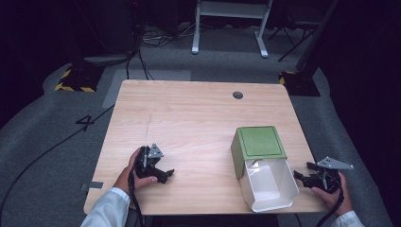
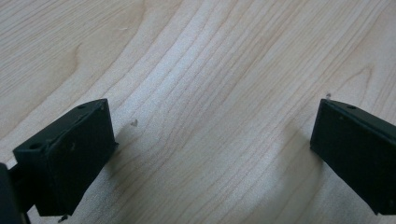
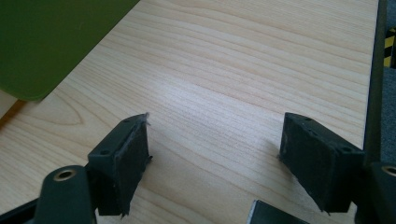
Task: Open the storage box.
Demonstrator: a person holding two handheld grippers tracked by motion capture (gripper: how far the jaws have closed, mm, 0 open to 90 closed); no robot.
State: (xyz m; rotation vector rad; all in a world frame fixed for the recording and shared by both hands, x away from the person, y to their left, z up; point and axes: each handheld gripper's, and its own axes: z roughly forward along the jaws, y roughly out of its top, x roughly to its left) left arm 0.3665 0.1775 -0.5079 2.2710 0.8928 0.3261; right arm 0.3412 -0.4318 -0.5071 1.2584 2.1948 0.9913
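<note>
Near the front right of the table [image 1: 189,113] lies the bin [image 1: 262,165]: green shell tipped on its side, white inner tub slid partly out toward me. My right gripper [image 1: 302,177] sits just beside the tub's right wall, jaws spread, nothing between them; from its own view the green wall [image 3: 46,42] shows at upper left. My left gripper [image 1: 165,174] rests well apart on bare wood at front left, jaws likewise wide and empty. Judged step: approach, before any grasp. Next move as I read it: bring the right jaws onto the tub rim, and swing the left across to steady the green shell so it does not slide.
</note>
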